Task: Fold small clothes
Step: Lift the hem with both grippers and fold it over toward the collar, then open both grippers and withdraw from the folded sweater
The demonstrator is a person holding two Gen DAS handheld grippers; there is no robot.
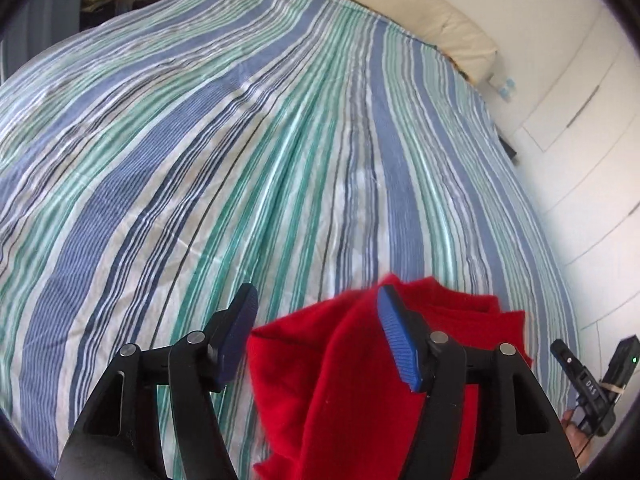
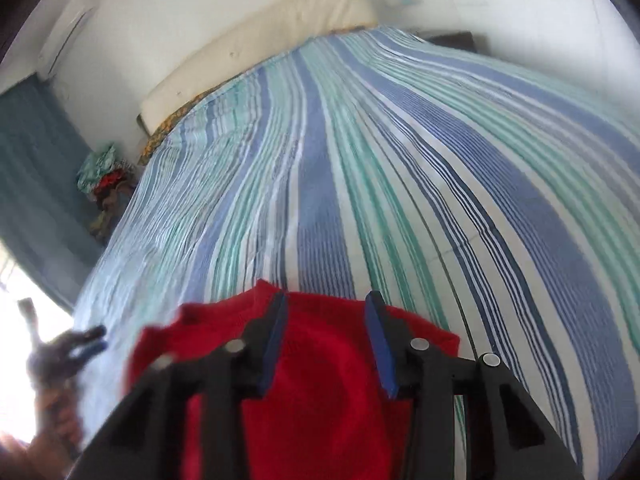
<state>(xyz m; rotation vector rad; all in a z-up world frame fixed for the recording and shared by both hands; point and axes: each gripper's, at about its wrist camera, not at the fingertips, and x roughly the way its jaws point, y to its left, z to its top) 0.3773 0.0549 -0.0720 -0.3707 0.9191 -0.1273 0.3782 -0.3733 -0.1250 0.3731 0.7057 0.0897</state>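
Jaws wide on both: left gripper (image 1: 318, 330) and right gripper (image 2: 326, 342) hover over the red garment (image 1: 340, 384), gripping nothing. It lies bunched at the near edge of the striped bed (image 1: 240, 140). Soft, light knit, probably limp; pinch corners or hems. Orientation and long axis unclear while crumpled.

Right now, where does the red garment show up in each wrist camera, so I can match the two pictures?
Left wrist: red garment at bottom centre-right, bunched between the open fingers.
Right wrist: red garment at bottom centre, under the open fingers.
Shared landmark: the cream headboard cushion at the far end of the striped bedspread.
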